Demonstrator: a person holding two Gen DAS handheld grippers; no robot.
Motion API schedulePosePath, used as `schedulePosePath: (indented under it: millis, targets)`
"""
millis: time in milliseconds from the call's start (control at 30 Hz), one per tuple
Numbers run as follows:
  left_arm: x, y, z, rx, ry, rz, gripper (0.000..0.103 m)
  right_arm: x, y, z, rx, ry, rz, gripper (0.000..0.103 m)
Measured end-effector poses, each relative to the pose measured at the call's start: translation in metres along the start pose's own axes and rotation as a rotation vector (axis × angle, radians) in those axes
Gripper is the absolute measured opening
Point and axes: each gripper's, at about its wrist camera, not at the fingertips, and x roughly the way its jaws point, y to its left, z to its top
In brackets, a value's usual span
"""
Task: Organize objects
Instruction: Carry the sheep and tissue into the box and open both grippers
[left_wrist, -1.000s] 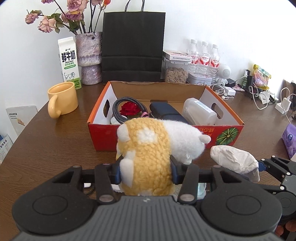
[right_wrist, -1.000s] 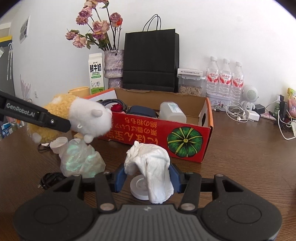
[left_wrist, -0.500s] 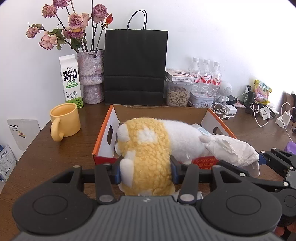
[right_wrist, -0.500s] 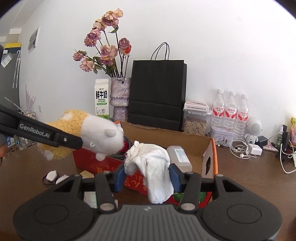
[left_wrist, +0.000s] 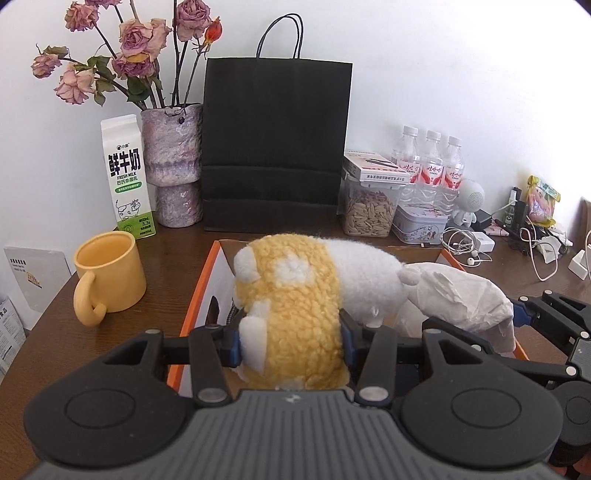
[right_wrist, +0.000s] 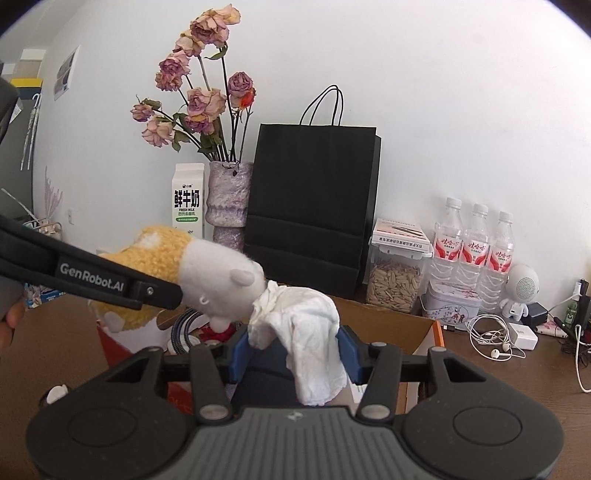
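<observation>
A: Plush toy (left_wrist: 295, 306) — where is it, and what holds it?

B: The left tool (left_wrist: 290, 339) is clamped on its yellow body, blue pads pressing both flanks. Its white head points to twelve o'clock, above the open cardboard box (left_wrist: 199, 291).

A: And the right tool (right_wrist: 291, 354)?

B: Closed on a crumpled white cloth (right_wrist: 306, 332), which drapes down between the pads. The cloth's upper end touches the toy's white head at about eleven o'clock from the right tool, also over the box.

A: What lies around the box on the tabletop (left_wrist: 166, 251)?

B: In the left view, a yellow mug (left_wrist: 109, 277) at nine o'clock of the box, a milk carton (left_wrist: 127, 177) and a vase of dried roses (left_wrist: 173, 166) at eleven, a black paper bag (left_wrist: 275, 147) at twelve. At one o'clock, a jar of seeds (left_wrist: 371, 206) and three water bottles (left_wrist: 432, 166); at two o'clock, tangled white earphones (left_wrist: 465, 243).
</observation>
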Motion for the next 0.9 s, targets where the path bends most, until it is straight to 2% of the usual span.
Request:
schedulePosePath:
  millis: [467,500,567,600,633,667,733,800,900]
  targets:
    - [0.069,0.004,0.008,-0.031,0.028,-0.019,0.048,0.064,-0.026,-0.003,0.019,0.083,0.008,0.050]
    - [0.072,0.005,0.008,-0.033,0.028,-0.020,0.048,0.066,-0.025,-0.003,0.015,0.087,0.008,0.051]
    - [0.079,0.007,0.008,-0.031,0.038,-0.025,0.051,0.071,-0.024,-0.005,0.007,0.103,-0.008,0.065]
    - [0.082,0.008,0.008,-0.032,0.048,-0.026,0.053,0.072,-0.024,-0.006,0.002,0.108,-0.016,0.078]
    - [0.085,0.010,0.007,-0.037,0.057,-0.025,0.061,0.073,-0.024,-0.007,0.003,0.112,-0.017,0.090]
    - [0.086,0.012,0.006,-0.041,0.063,-0.025,0.077,0.073,-0.024,-0.007,0.008,0.116,-0.015,0.094]
    - [0.086,0.014,0.006,-0.050,0.054,-0.010,0.103,0.072,-0.024,-0.008,0.011,0.116,-0.013,0.100]
    - [0.083,0.014,0.007,-0.056,0.033,0.015,0.103,0.070,-0.024,-0.007,0.011,0.116,-0.010,0.100]
    - [0.080,0.015,0.008,-0.060,0.030,0.012,0.103,0.069,-0.023,-0.007,0.009,0.112,-0.010,0.100]
